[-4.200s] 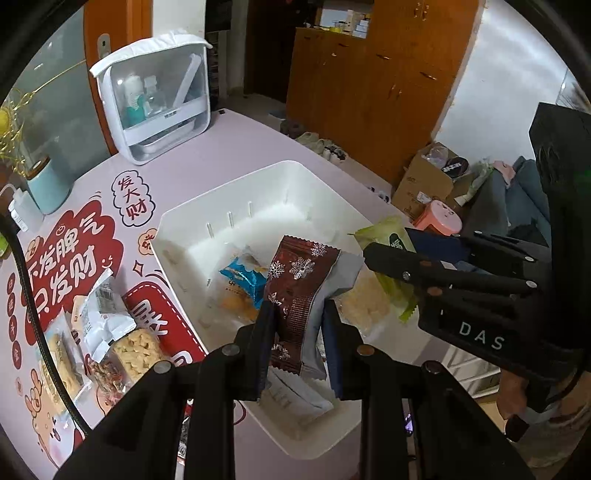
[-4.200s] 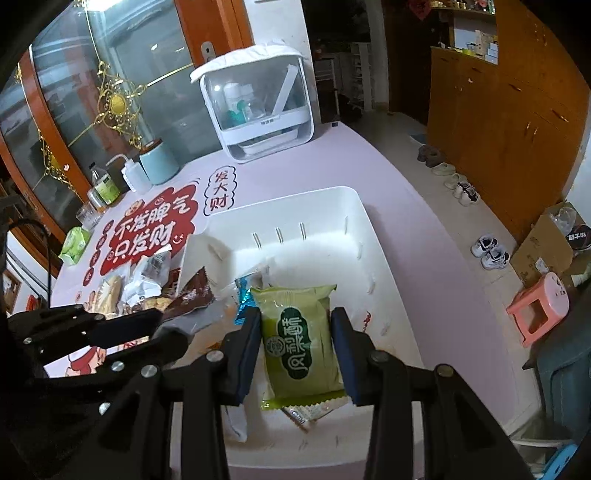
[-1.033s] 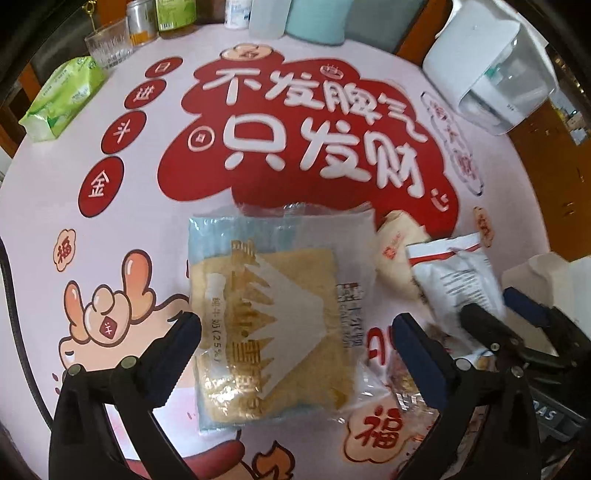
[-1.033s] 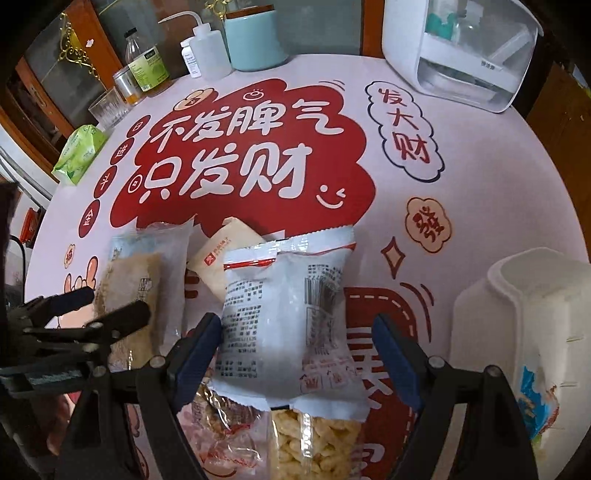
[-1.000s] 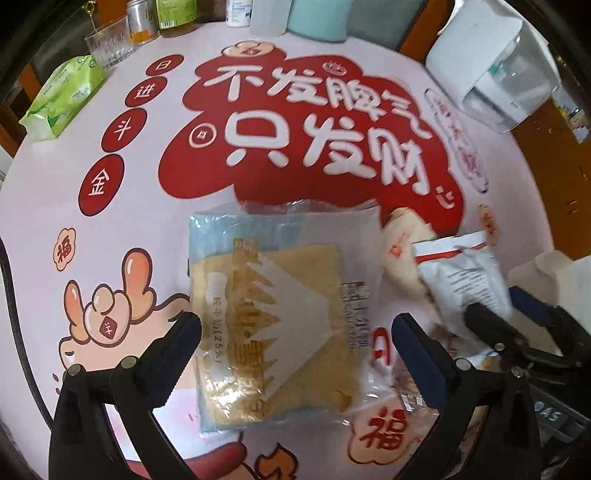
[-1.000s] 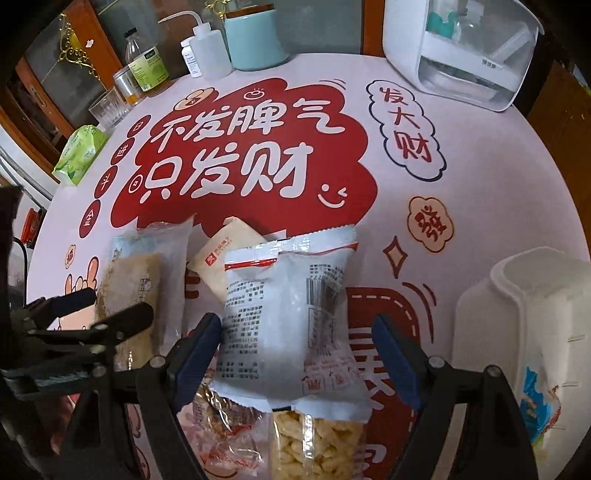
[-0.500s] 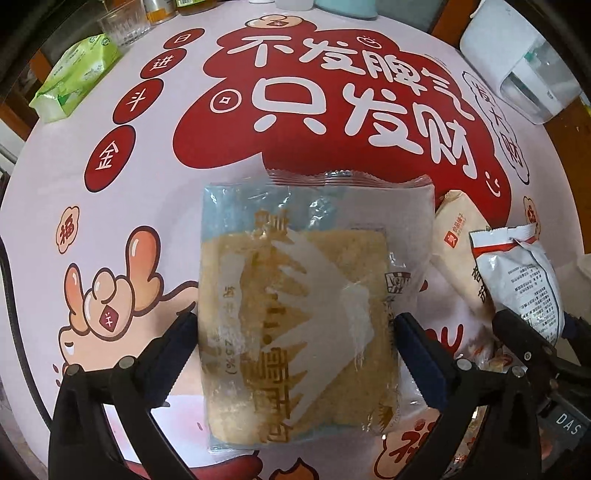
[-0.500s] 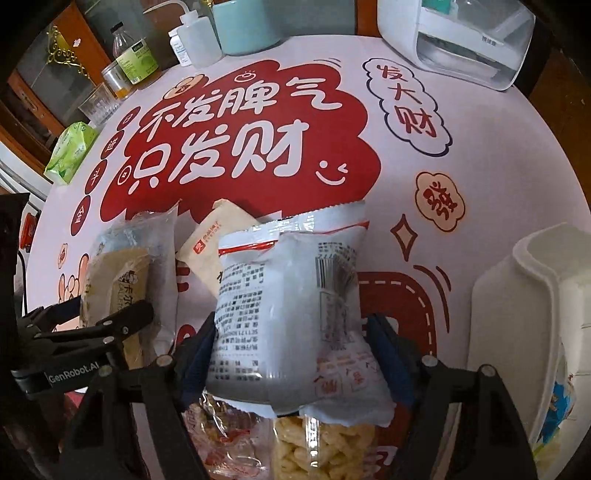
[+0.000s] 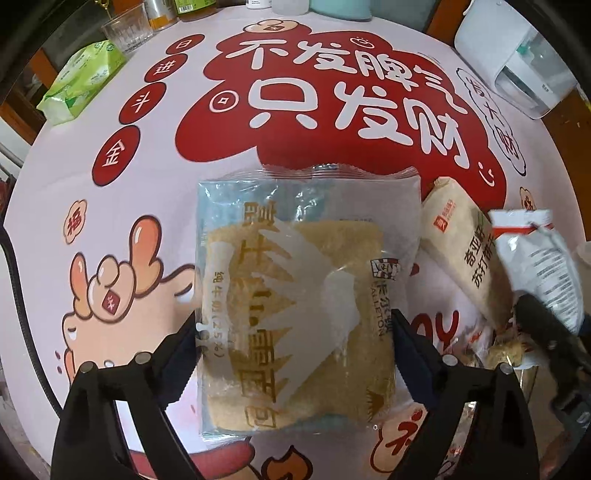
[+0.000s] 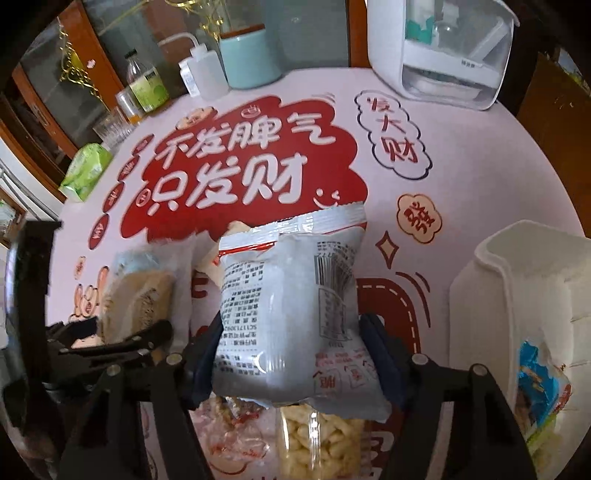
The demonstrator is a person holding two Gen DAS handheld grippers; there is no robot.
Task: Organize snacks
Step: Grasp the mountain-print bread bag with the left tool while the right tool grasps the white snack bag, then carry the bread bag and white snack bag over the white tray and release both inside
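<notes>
Left wrist view: left tongs (image 9: 295, 332) bracket the clear-wrapped cake packet (image 9: 299, 295) at centre frame, pads touching its two side edges, so the tongs appear clamped on it; whether it is lifted cannot be told. To its right lies a beige cracker packet (image 9: 461, 243), and at the right edge the white printed packet (image 9: 543, 266) sits in the right tongs. The surface (image 9: 74, 177) carries a pink cloth with a large red motif and white characters; a green tissue pack (image 9: 81, 81) and a glass (image 9: 125, 29) stand at upper left, a white cabinet-like case (image 9: 517, 74) at upper right.

Right wrist view: right tongs (image 10: 291, 354) are clamped on the white printed packet (image 10: 291, 314) at centre. Below it, a clear bag of puffed sticks (image 10: 321, 443) and a pinkish packet (image 10: 232, 435) remain on the surface. The white bin (image 10: 517, 280) at the right edge already holds a blue-wrapped snack (image 10: 535, 384). Judgement: sorting is partway; two packets are in hand, at least three loose ones remain. Bottles (image 10: 144, 85) and a teal jar (image 10: 247, 55) line the upper edge before glazed wooden doors.
</notes>
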